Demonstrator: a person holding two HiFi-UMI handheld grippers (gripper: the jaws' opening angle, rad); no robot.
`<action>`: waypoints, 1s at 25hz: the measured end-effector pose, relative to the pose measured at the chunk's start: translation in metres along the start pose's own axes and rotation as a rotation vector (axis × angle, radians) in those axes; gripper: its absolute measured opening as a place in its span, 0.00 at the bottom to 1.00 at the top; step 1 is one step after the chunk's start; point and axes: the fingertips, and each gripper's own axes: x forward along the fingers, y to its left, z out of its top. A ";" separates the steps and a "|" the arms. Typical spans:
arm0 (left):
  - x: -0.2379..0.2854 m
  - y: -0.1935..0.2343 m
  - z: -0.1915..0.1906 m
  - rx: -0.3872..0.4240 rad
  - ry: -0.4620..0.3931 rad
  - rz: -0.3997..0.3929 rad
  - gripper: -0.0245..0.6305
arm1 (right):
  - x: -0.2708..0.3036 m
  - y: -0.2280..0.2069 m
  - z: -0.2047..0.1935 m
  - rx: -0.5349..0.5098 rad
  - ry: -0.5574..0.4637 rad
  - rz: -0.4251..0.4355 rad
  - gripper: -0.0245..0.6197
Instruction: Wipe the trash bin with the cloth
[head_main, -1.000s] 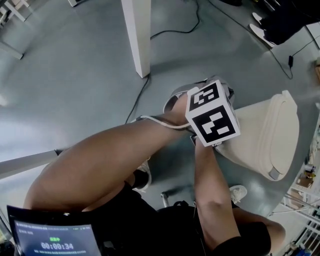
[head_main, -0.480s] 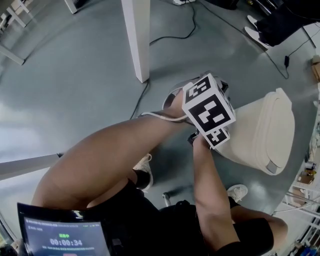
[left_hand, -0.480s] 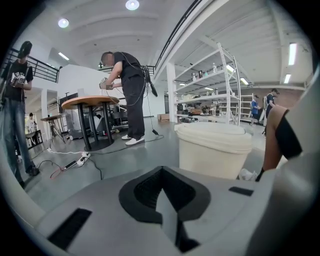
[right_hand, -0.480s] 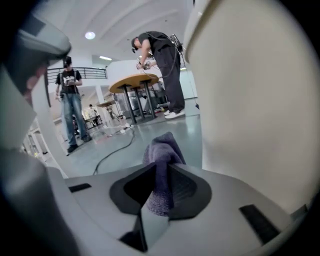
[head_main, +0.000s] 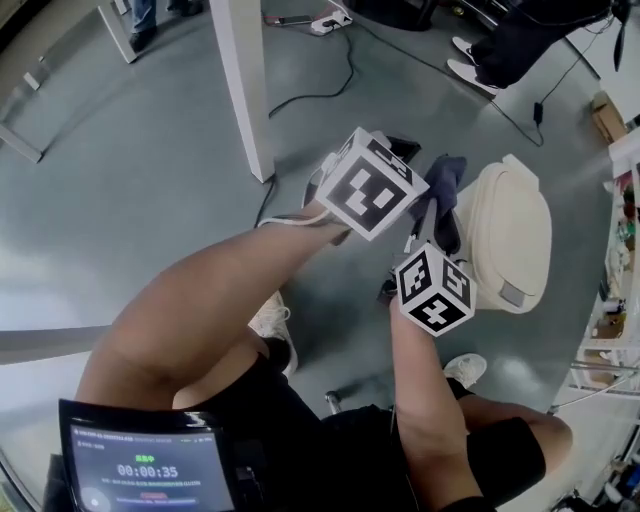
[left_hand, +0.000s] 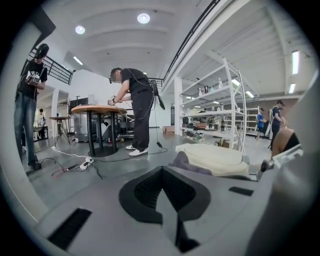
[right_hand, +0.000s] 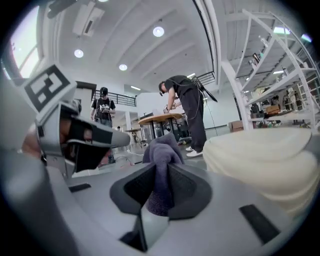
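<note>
The trash bin (head_main: 505, 238) stands on the floor (head_main: 150, 180) at the person's right; it is cream-coloured and its lid seems to be down, so what is inside cannot be seen. The cloth (right_hand: 162, 150), dark grey-purple, hangs just beside the bin's near edge; whether it touches, I cannot tell. The right tool (right_hand: 160, 186) is closed on the cloth, and a bunch of it stands out beyond the jaws. The left tool (left_hand: 162, 189) has its jaws together with nothing between them; it is close at the left of the right one. To wipe well, I think the free bunch should be laid on the lid and pressed lightly in long strokes; the bin looks light and may slide, so the left tool could steady it.
</note>
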 end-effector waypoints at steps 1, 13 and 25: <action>-0.005 -0.005 0.008 -0.010 -0.012 0.005 0.04 | -0.012 -0.001 0.015 0.001 -0.021 0.010 0.15; -0.037 -0.082 0.047 0.077 -0.089 -0.001 0.04 | -0.090 -0.043 0.105 -0.186 -0.078 0.044 0.15; -0.055 -0.209 0.089 -0.065 -0.209 -0.007 0.04 | -0.210 -0.154 0.158 -0.323 -0.026 -0.005 0.15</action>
